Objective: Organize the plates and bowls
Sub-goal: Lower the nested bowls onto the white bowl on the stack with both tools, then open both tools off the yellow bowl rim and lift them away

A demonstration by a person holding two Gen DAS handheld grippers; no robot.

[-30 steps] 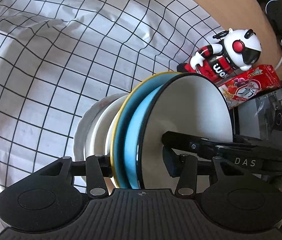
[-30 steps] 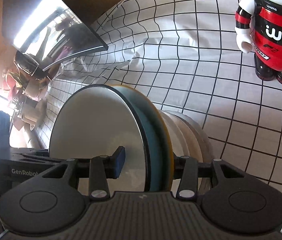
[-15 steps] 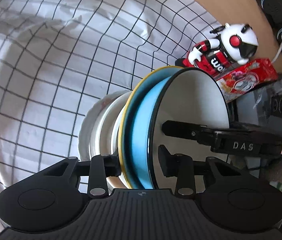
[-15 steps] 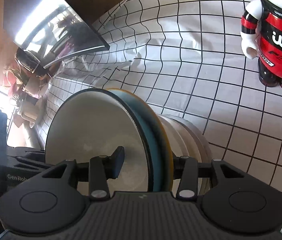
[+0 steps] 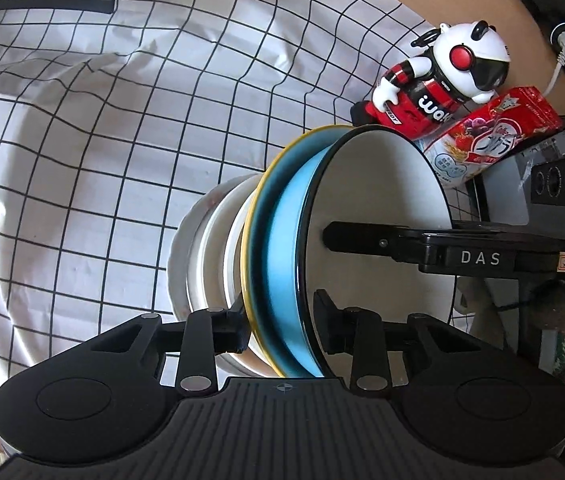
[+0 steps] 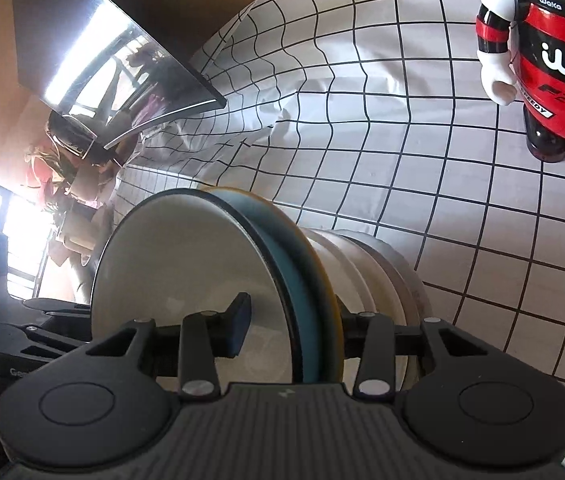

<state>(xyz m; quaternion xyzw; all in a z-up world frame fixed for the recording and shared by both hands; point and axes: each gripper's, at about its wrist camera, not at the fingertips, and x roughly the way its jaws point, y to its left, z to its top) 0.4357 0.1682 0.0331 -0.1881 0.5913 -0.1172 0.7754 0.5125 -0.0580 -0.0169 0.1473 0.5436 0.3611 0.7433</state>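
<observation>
Two sets of jaws are sharing one plate stack, steadying it for the lift. My right gripper is clamping its rim at six o'clock; my left gripper is closing on it too.

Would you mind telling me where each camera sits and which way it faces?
Left wrist: on the left claw, angled down along its fingers at the stacked plates; the right claw reaches in from the right.
Right wrist: on the right claw, facing the plates from the opposite side.
Shared: plates, checked cloth, toy robot.
</observation>
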